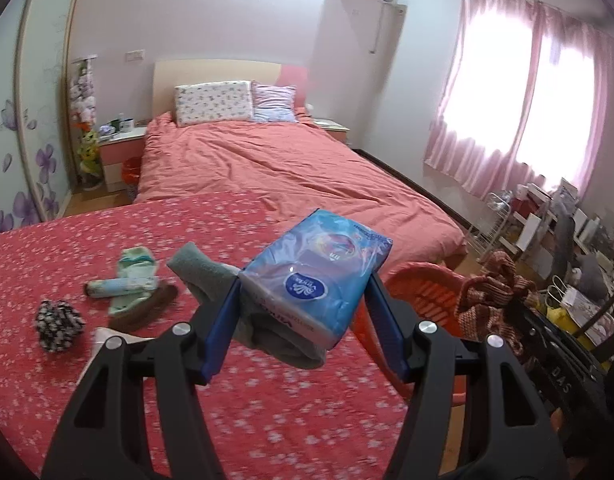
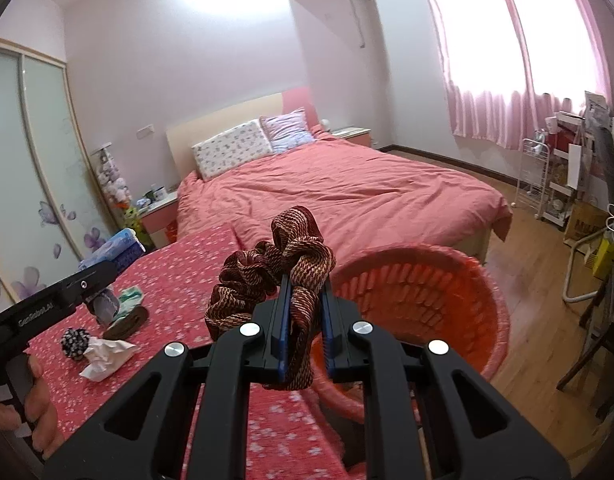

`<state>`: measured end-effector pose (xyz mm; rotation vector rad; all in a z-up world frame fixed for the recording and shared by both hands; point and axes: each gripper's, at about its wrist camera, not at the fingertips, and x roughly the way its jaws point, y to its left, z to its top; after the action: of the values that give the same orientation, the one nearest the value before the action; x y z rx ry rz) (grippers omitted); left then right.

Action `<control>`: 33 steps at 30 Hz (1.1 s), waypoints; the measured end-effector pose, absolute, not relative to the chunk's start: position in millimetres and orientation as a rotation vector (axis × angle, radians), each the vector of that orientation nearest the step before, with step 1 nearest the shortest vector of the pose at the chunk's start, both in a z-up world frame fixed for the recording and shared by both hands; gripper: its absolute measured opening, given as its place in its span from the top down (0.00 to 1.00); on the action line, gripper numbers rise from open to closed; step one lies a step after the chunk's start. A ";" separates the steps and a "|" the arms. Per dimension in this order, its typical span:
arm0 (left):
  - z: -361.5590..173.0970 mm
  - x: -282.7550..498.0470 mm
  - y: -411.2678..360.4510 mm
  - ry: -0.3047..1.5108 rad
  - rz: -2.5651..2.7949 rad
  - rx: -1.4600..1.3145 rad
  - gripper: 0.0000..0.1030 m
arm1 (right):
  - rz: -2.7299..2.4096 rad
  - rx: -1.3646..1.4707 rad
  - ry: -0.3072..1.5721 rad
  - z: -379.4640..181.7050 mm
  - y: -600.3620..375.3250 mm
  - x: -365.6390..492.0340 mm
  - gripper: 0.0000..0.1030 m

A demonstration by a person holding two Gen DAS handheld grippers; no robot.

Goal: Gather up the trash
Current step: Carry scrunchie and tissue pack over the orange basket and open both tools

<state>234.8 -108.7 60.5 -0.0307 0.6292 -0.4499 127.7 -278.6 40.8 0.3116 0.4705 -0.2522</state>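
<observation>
My left gripper (image 1: pixel 305 280) is shut on a blue tissue pack (image 1: pixel 315 276) and holds it above the red flowered table cover (image 1: pixel 107 380), over a grey sock (image 1: pixel 203 276). My right gripper (image 2: pixel 305 284) is shut on a brown woven scrunchie (image 2: pixel 267 272), held beside the rim of an orange plastic basket (image 2: pixel 419 292). A crumpled white tissue (image 2: pixel 105 354), a black-and-white scrunchie (image 1: pixel 59 324), a brown strip (image 1: pixel 147 308) and green socks (image 1: pixel 133 276) lie on the cover. The scrunchie also shows in the left wrist view (image 1: pixel 491 300).
A bed with a pink duvet (image 1: pixel 287 160) lies beyond the table. The basket (image 1: pixel 423 292) sits at the table's right edge. Cluttered shelves and a white rack (image 2: pixel 547 184) line the right wall. A nightstand (image 1: pixel 123 148) stands left of the bed.
</observation>
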 end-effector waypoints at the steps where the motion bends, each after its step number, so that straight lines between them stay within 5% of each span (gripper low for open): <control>1: 59.3 233.2 -116.5 0.626 -0.460 -0.023 0.41 | -0.260 0.312 0.470 40.1 -281.3 127.2 0.87; 26: -7.9 228.9 -249.4 0.760 -0.685 0.023 0.40 | -0.429 0.448 0.492 3.5 -368.7 132.6 0.87; 33: -38.7 238.9 -270.2 0.834 -0.676 0.058 0.34 | -0.400 0.500 0.534 -10.1 -380.7 143.8 0.67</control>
<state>238.9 -270.2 -38.7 0.0578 0.8341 -0.6759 143.8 -380.7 -10.1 0.5002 0.5340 -0.3998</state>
